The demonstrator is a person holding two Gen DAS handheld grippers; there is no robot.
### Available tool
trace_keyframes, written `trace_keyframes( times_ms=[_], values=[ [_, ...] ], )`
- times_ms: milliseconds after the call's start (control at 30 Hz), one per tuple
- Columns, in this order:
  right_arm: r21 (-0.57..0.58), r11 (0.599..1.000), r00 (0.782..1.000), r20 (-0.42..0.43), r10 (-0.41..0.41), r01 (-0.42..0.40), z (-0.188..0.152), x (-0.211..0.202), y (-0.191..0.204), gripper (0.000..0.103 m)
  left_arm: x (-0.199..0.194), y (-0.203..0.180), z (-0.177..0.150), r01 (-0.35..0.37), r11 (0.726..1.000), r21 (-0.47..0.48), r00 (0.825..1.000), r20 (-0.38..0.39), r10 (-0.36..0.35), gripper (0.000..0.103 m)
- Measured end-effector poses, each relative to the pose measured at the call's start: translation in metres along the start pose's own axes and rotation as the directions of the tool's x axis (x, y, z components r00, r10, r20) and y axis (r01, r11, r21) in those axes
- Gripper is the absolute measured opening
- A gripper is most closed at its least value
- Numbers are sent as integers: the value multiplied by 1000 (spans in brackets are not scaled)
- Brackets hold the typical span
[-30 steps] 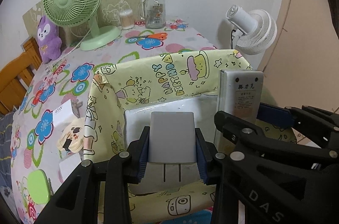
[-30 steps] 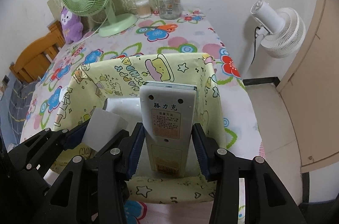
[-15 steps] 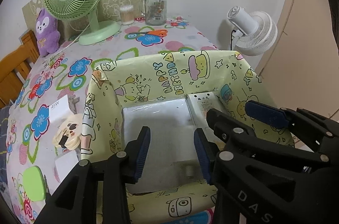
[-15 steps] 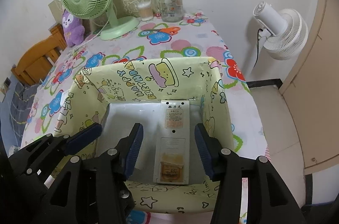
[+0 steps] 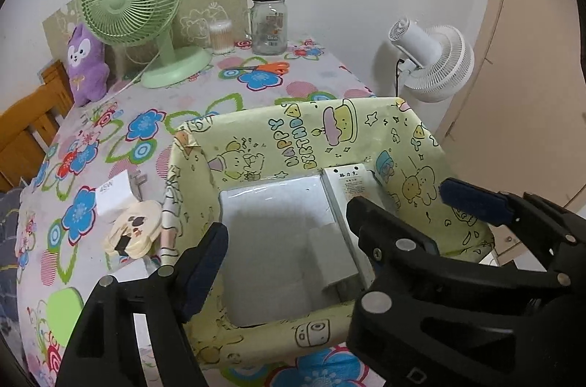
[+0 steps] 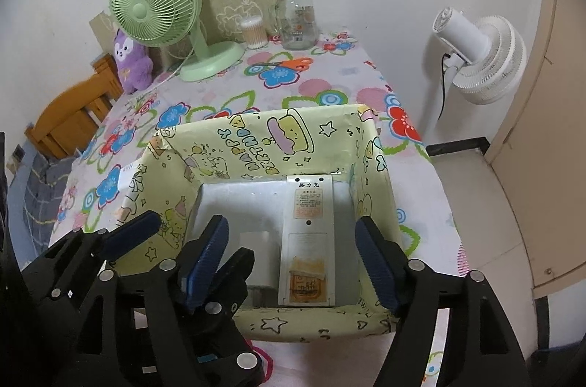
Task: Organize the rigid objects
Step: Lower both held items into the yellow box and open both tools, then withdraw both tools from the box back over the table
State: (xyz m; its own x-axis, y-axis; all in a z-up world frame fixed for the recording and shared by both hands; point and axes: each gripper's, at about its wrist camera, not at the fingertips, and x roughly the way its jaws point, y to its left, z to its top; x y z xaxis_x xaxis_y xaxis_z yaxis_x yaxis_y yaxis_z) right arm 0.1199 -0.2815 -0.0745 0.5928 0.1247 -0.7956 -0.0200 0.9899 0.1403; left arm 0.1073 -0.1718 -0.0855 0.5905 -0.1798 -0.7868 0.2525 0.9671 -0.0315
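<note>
At the bottom of both views, the left gripper (image 5: pixel 285 255) and right gripper (image 6: pixel 293 255) hang with fingers (image 6: pixel 377 262) spread wide and released — neither grasps anything. Just beyond them, mid-frame, sits the box (image 6: pixel 256 145) wrapped in yellow cartoon birthday paper, standing on the worktop (image 5: pixel 219 97) with its flowered cloth. On the box's white floor lie the remote control (image 6: pixel 309 240), label side up along the right wall, and a grey adapter (image 5: pixel 331 259) just beside it on its left. In the left-wrist view, lower left of the box, a cream cartoon-faced item (image 5: pixel 133 233) and a white adapter (image 5: pixel 113 196) lie on the cloth. Farther back — upper left — stand a green fan (image 5: pixel 135 2), a purple plush (image 5: pixel 88 64) and a glass jar (image 5: pixel 269 24).
</note>
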Motion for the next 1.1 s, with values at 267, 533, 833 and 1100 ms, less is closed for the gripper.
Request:
trace_keyframes(
  times_ms=[267,533,833,1100],
  values=[
    [4,1000,1000,20,-15,15,-3,-8,7,86,-9,4,-4,-8,1000,3,1000,18,8,80],
    [-1,1000,998,55,-23,23,-7,-18,17,87,-21,12,-7,-23,1000,0,998,55,23,81],
    [-2,999,994,106,-37,38,-10,-30,35,89,-36,27,-11,-37,999,0,994,102,37,84],
    [-19,999,989,144,-26,29,-11,-39,60,89,-51,47,-14,-54,998,-14,990,132,56,84]
  ],
)
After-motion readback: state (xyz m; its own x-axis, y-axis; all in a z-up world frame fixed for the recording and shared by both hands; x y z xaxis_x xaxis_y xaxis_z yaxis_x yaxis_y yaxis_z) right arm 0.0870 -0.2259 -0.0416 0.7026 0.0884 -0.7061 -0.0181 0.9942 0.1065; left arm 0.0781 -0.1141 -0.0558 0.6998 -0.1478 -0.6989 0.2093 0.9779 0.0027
